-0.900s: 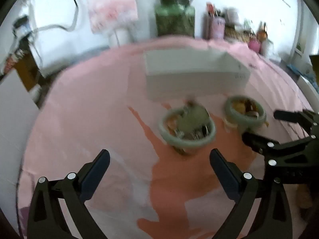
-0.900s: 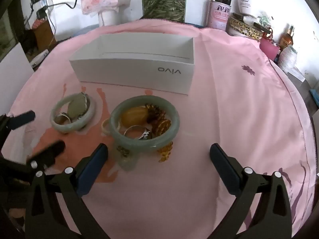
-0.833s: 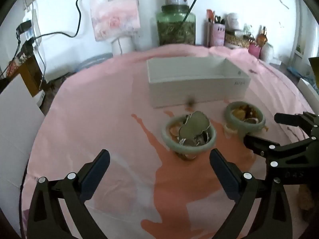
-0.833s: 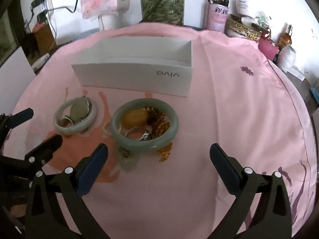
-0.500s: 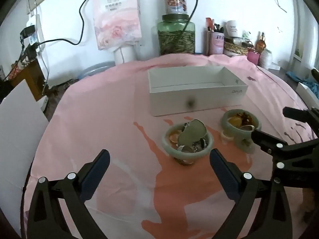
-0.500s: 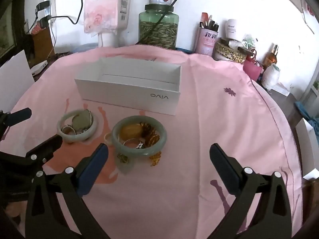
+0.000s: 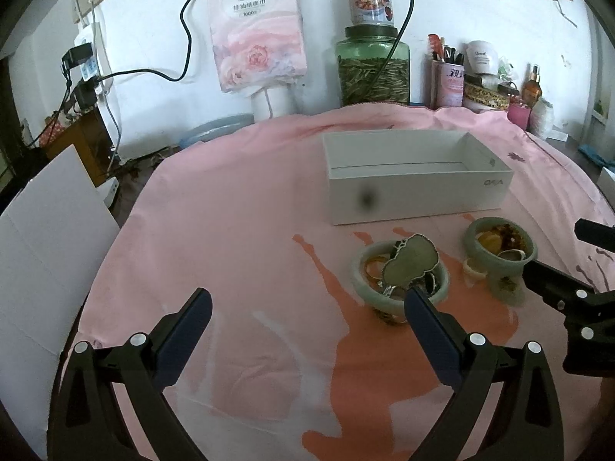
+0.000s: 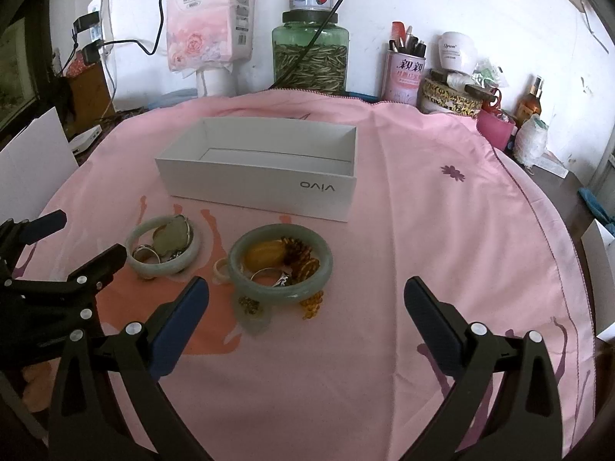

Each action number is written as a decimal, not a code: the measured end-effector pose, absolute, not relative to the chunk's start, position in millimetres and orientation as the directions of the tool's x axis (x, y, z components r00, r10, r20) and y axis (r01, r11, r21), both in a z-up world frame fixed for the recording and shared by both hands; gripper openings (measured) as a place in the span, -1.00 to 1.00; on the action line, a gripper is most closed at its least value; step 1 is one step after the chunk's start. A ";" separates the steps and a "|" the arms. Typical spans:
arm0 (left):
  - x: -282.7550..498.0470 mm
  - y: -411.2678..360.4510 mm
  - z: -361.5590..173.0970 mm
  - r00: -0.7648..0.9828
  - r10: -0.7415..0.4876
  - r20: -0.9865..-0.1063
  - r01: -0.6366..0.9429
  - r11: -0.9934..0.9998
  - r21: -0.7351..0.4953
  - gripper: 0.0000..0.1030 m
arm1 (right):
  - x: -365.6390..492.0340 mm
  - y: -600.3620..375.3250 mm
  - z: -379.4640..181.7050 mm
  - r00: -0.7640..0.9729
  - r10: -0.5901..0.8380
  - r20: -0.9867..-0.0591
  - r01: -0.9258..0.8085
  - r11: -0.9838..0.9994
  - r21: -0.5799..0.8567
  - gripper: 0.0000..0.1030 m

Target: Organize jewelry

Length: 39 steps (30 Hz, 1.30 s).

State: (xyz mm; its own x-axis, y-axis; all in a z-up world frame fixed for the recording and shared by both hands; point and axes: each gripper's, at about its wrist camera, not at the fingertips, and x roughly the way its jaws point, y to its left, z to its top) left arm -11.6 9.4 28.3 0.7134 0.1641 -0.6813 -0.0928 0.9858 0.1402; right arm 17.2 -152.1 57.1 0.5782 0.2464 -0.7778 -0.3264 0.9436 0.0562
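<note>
Both tongs, left [image 7: 303,309] and right [image 8: 305,297], have backed away from the bangles [image 8: 280,267] empty and open, so the box [image 8: 261,188] remains unfilled and sorting is not yet begun.

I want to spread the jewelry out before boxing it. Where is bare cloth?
Bare cloth lies right of the larger bangle and the white box, toward the flower print. More lies left of the smaller bangle. The strip between bangles and box is crowded.
</note>
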 end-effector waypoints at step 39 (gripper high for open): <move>-16.3 8.1 28.8 0.732 0.203 -0.651 -0.104 0.977 0.187 0.91 | 15.1 -153.9 55.3 0.573 0.263 -0.776 -0.320 0.944 0.083 0.89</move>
State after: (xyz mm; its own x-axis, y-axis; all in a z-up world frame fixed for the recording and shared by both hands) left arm -16.3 8.1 28.8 0.7317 0.2031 -0.6506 -0.1044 0.9767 0.1874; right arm 15.1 -153.9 55.4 0.5728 0.2629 -0.7764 -0.3201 0.9437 0.0834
